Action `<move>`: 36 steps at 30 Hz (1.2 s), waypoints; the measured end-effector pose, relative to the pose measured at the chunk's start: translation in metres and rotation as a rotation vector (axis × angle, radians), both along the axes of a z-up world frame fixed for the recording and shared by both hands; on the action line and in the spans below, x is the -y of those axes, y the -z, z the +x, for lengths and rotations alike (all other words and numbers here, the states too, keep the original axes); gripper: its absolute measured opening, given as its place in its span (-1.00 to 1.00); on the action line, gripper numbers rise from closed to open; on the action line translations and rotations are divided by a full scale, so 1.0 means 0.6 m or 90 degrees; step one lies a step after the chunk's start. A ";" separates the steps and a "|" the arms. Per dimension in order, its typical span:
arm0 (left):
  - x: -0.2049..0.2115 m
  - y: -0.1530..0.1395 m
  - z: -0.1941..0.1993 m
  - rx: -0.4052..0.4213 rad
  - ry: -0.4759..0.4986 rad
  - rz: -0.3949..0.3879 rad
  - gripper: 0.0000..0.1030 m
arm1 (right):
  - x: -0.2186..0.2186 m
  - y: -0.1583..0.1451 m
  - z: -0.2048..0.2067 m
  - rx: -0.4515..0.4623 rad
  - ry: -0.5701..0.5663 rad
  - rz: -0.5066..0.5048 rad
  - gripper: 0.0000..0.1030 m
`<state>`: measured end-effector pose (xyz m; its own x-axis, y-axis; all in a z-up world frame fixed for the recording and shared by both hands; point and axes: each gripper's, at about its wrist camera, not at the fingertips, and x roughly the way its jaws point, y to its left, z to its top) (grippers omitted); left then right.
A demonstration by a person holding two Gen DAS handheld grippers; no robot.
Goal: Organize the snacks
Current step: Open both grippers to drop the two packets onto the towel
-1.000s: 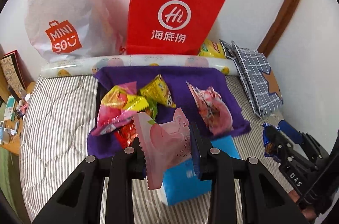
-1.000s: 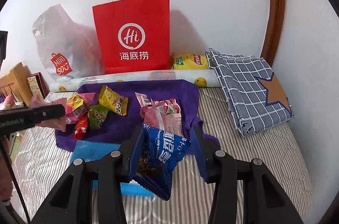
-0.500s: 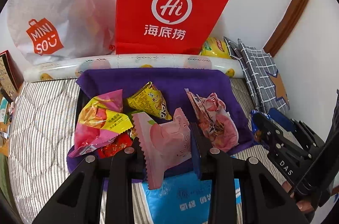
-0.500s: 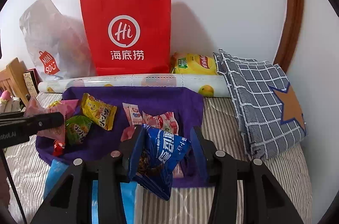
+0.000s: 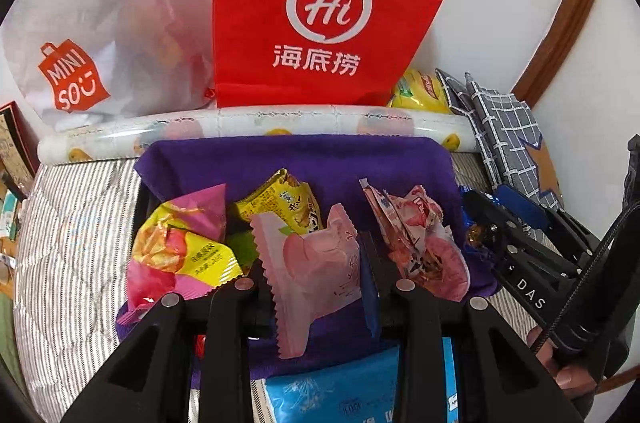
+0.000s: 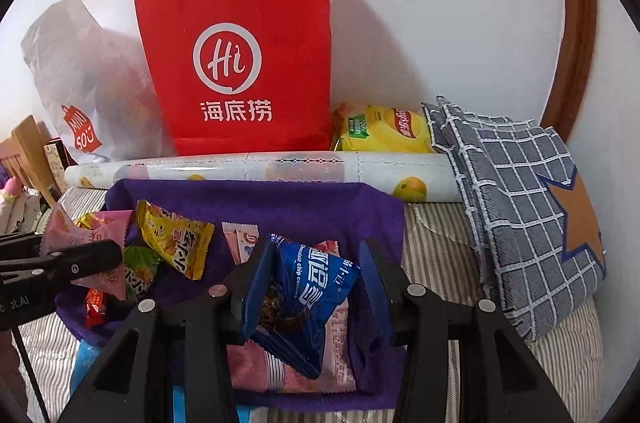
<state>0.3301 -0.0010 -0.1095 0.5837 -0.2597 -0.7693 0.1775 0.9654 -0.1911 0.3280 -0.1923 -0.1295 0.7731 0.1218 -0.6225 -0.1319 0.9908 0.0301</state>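
Observation:
My left gripper (image 5: 312, 263) is shut on a pale pink snack packet (image 5: 320, 287), hanging over the near part of a purple cloth (image 5: 300, 159). On the cloth lie a yellow packet (image 5: 280, 203), a pink and yellow packet (image 5: 180, 247) and pink-red packets (image 5: 416, 235). My right gripper (image 6: 316, 255) is shut on a blue chocolate chip cookie packet (image 6: 312, 287), above the pink packets (image 6: 256, 363) at the cloth's right side. In the right wrist view the left gripper (image 6: 68, 247) shows at the left edge; in the left wrist view the right gripper (image 5: 490, 219) shows at the right.
Behind the cloth lies a rolled printed sheet (image 5: 240, 127). A red paper bag (image 5: 328, 11) and a white plastic bag (image 5: 92, 35) stand against the wall, with a yellow chips bag (image 6: 384, 131) and a folded checked cloth (image 6: 520, 191) to the right. A light blue pack (image 5: 340, 391) lies on the striped bed (image 5: 72, 223).
Both grippers have moved forward and a little down, over the purple cloth, each still holding its packet. The bags at the wall look larger and closer.

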 end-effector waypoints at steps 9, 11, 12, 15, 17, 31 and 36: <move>0.008 0.021 0.011 -0.008 0.007 0.020 -0.39 | -0.001 0.023 0.023 -0.025 -0.001 0.005 -0.16; 0.009 0.026 0.015 -0.014 0.007 0.020 -0.39 | -0.005 0.026 0.025 -0.028 -0.005 -0.002 -0.16; 0.009 0.028 0.016 -0.016 0.008 0.018 -0.39 | -0.006 0.028 0.024 -0.028 -0.006 -0.006 -0.16; 0.009 0.034 0.018 -0.020 0.009 0.016 -0.39 | -0.006 0.030 0.024 -0.029 -0.006 -0.004 -0.15; 0.012 0.038 0.019 -0.026 0.012 0.019 -0.39 | -0.005 0.031 0.025 -0.032 -0.005 -0.002 -0.14; 0.015 0.044 0.017 -0.031 0.010 0.030 -0.35 | -0.006 0.038 0.026 -0.045 -0.014 -0.003 -0.12; 0.011 0.037 0.012 -0.031 0.003 0.034 0.00 | -0.010 0.034 0.022 -0.040 -0.022 0.000 -0.11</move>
